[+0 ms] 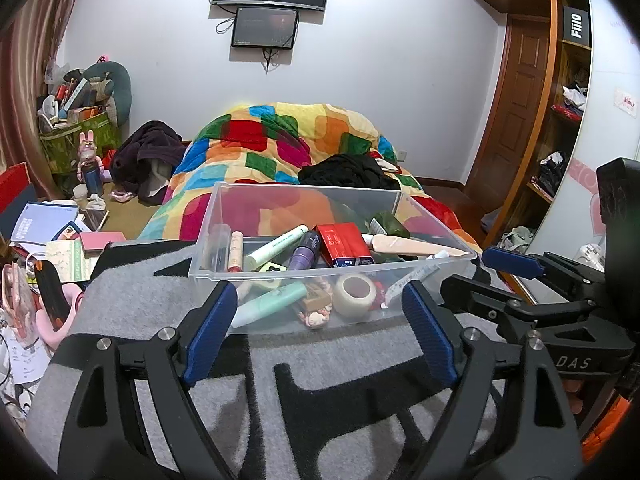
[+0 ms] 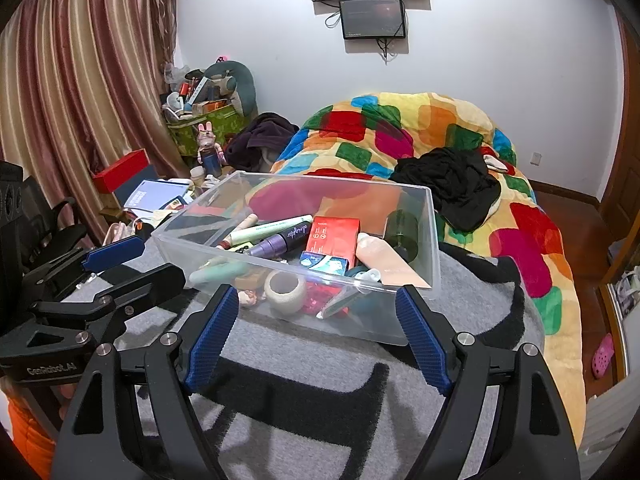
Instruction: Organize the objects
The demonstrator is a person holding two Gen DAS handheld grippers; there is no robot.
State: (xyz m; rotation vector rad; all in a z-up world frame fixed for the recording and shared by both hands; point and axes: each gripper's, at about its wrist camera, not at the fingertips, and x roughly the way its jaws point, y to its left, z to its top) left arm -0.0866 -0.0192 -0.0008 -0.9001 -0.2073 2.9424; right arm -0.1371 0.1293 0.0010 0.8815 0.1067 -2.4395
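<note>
Bin of small items set on grey blanket, both claws spread and empty.
Left wrist view: clear bin (image 1: pixel 336 236) is parked on blanket (image 1: pixel 160 304) for easy reach; left claw (image 1: pixel 320 332) is held wide, touching nothing. Right wrist view: right claw (image 2: pixel 316 336) is likewise held spread short of the bin's near wall; tape roll (image 2: pixel 285 291) is seen inside.

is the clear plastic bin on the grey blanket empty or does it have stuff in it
It has stuff in it. The clear plastic bin holds a red box, a purple tube, a roll of white tape and other small items.
</note>
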